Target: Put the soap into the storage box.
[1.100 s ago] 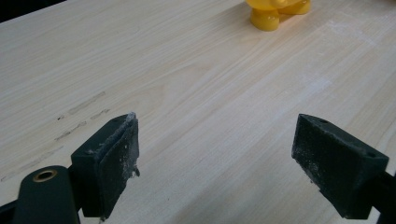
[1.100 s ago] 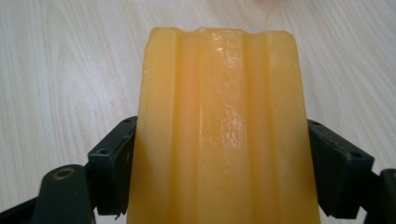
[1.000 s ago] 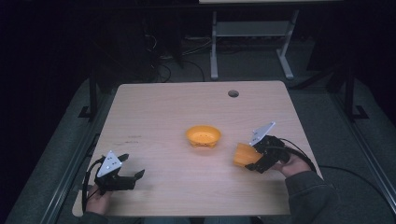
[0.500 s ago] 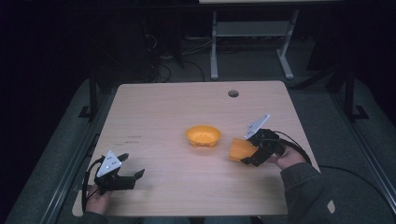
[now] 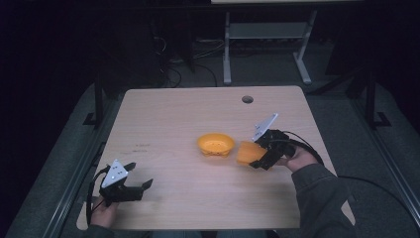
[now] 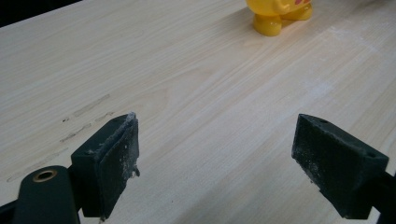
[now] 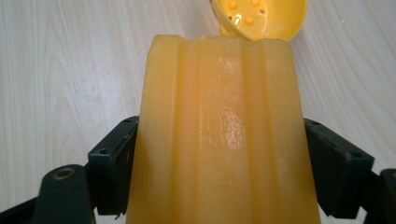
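Observation:
An orange ribbed cup (image 5: pixel 249 152) (image 7: pixel 224 135) lies on its side between the jaws of my right gripper (image 5: pixel 261 155) (image 7: pixel 224 172), which is shut on it just right of the table's middle. Its mouth points toward a yellow bowl (image 5: pixel 215 144) (image 7: pixel 259 17) with small bumps inside, standing close by at the table's centre. My left gripper (image 5: pixel 136 181) (image 6: pixel 217 161) rests near the front left corner, open with only bare wood between its pads; the bowl's feet (image 6: pixel 279 16) show far ahead of it.
The light wooden table (image 5: pixel 168 114) has a round cable hole (image 5: pixel 247 99) near its far edge. Faint marks (image 6: pixel 86 116) scuff the wood ahead of the left gripper. A metal stand (image 5: pixel 265 44) and cables lie on the dark floor behind.
My right gripper has carried the orange cup leftward and slightly away from me, bringing it close to the yellow bowl. The left gripper has stayed put.

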Tool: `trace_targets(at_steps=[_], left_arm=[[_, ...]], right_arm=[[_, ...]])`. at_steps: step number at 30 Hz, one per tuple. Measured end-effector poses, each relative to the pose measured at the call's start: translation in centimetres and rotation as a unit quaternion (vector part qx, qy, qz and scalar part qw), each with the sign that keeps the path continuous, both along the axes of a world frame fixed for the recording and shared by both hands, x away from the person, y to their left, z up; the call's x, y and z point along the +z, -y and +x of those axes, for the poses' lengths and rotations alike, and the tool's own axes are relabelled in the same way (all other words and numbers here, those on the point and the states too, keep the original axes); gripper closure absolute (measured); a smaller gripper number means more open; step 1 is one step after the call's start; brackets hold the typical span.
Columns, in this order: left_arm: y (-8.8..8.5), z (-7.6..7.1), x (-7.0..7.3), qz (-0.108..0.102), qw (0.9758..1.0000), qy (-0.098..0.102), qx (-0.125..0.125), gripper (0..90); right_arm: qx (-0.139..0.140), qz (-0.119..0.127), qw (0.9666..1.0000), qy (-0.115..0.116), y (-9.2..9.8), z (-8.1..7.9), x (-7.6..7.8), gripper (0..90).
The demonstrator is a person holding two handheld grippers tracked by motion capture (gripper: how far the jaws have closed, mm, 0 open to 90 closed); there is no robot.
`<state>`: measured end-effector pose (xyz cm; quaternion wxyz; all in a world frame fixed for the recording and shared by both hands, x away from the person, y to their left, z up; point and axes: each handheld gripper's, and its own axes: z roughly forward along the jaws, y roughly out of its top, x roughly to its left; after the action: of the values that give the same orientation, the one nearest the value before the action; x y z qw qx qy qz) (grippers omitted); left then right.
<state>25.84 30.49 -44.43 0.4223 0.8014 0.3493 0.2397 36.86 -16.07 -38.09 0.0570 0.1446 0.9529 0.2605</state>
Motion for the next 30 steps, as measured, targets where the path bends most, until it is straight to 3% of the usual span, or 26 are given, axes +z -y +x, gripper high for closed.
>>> trace_targets(at_steps=[18, 30], left_arm=[[-0.1, 0.2, 0.1, -0.004, 1.0, 0.001, 0.004, 14.3], [-0.2, 0.2, 0.2, -0.006, 0.9999, 0.004, 0.007, 14.3]], right_arm=[[0.024, 0.005, 0.9997, 0.006, -2.3, 1.8, 1.4, 20.6], [0.04, -0.004, 0.9991, 0.009, -4.5, 3.0, 1.9, 20.6]])
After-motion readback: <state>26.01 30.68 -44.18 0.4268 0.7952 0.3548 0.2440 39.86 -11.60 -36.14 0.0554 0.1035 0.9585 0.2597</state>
